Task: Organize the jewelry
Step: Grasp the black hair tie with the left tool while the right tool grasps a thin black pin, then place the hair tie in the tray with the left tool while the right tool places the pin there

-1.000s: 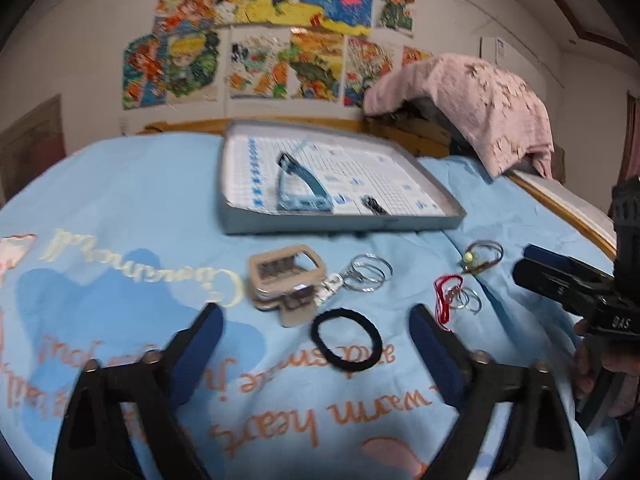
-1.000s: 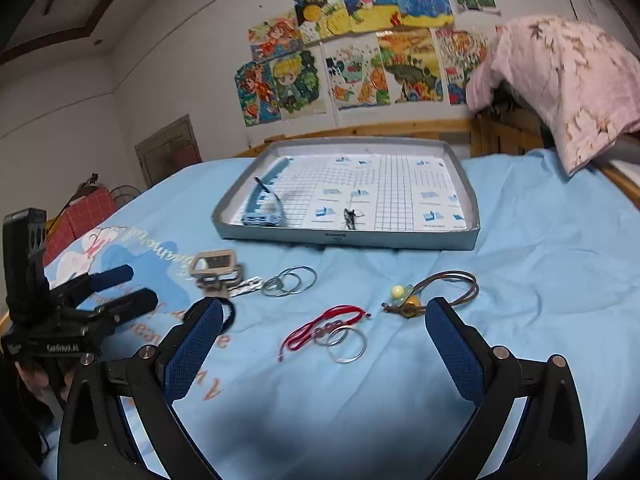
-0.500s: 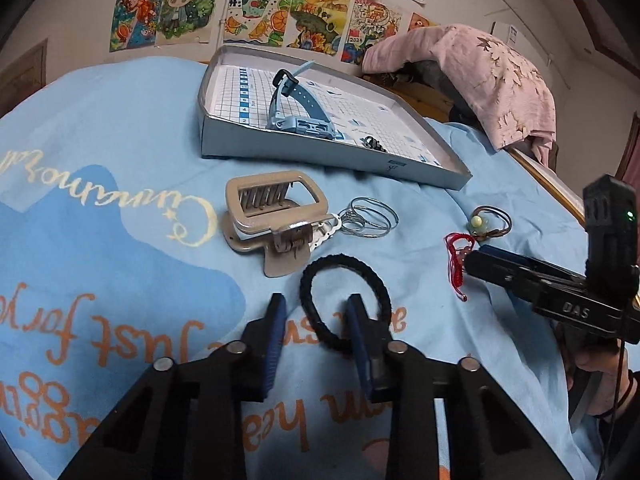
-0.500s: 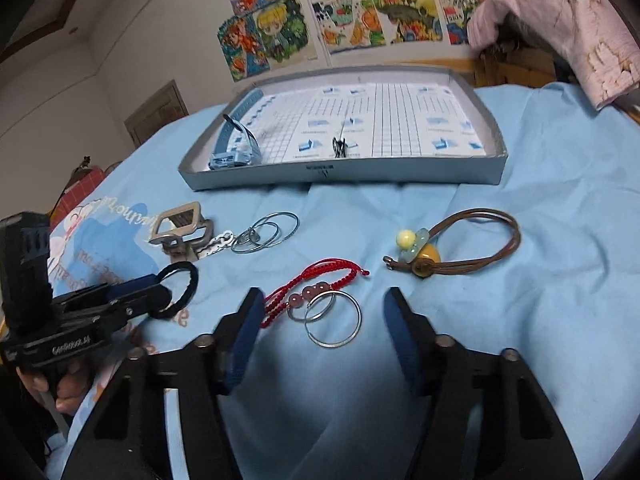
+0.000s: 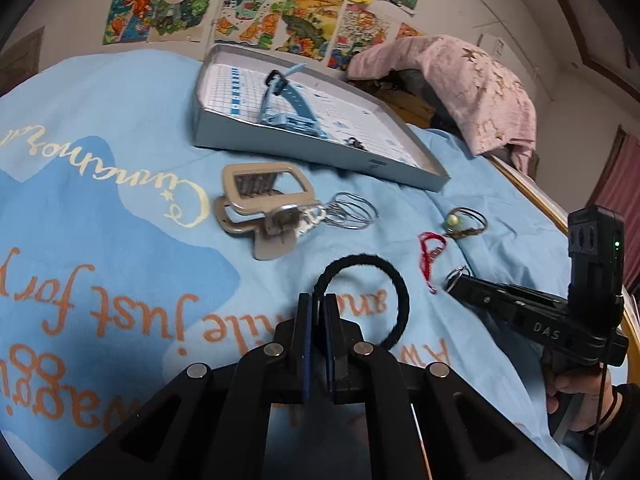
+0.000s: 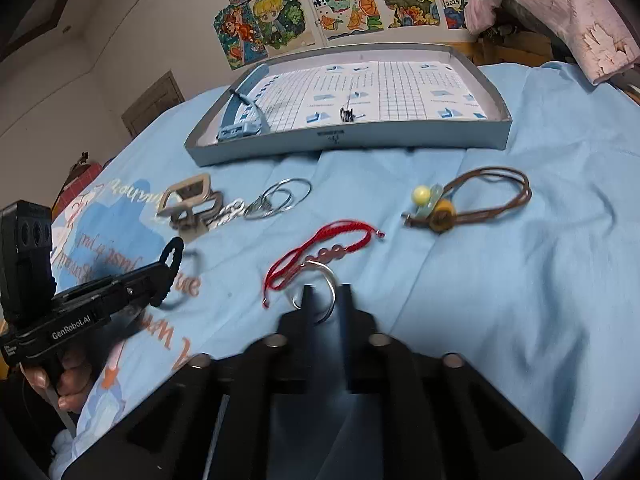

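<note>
Your left gripper (image 5: 318, 300) has just closed and is clenched on the near edge of the black fabric hair tie (image 5: 394, 284), which lies on the light blue printed bedsheet (image 5: 120, 128), the rest of its loop curving away to the right of the fingers. Your right gripper (image 6: 326, 292) has just closed too and is pinched on the thin silver metal ring (image 6: 330, 280), which touches the red braided cord bracelet (image 6: 320, 242) with its row of dull beads. Beyond the hair tie sits the beige plastic claw hair clip (image 5: 260, 204), and just beside that a bunch of thin silver wire hoops (image 5: 350, 212). To the right of the red bracelet lies the brown cord bracelet with a yellow bead (image 6: 472, 200). Farther back on the sheet stands the shallow grey cardboard tray (image 6: 400, 138) lined with grid paper; inside it are a blue watch-style strap (image 6: 240, 116) at the left wall and a small dark item (image 6: 347, 114) near the front wall, too small to identify.
</note>
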The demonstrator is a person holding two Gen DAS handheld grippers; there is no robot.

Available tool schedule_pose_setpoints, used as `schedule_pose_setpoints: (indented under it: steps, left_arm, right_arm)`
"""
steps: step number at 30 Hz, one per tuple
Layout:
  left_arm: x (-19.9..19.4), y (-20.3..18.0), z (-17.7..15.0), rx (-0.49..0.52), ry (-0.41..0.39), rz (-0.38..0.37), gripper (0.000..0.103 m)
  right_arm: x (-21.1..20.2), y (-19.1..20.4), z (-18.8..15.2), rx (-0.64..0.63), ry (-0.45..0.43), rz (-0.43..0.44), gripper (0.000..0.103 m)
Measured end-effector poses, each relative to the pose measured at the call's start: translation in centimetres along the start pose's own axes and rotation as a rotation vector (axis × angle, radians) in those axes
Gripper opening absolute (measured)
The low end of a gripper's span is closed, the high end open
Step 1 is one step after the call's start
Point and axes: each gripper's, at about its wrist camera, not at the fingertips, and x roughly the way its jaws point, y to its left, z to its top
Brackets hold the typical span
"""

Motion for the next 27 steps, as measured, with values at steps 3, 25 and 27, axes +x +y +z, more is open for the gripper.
schedule_pose_setpoints:
  steps: [3,25,27]
  left_arm:
    - [-0.1,-0.7,-0.2,0.038,-0.003,-0.002,0.005]
    - [-1.4,-2.3,7.3,0.133,-0.036,0.085,0.005]
    - [-0.8,-1.6,9.3,0.122,-0.053,0.135,0.005]
  right_arm:
    - [-0.3,0.7,-0.6,-0.023,-0.001,-0.002,0.003]
    - [-3.5,4.1,4.5,-0.227,-0.067,0.023,0.002]
    - [-3.2,4.1,6.3,-0.233,-0.082,0.037,0.002]
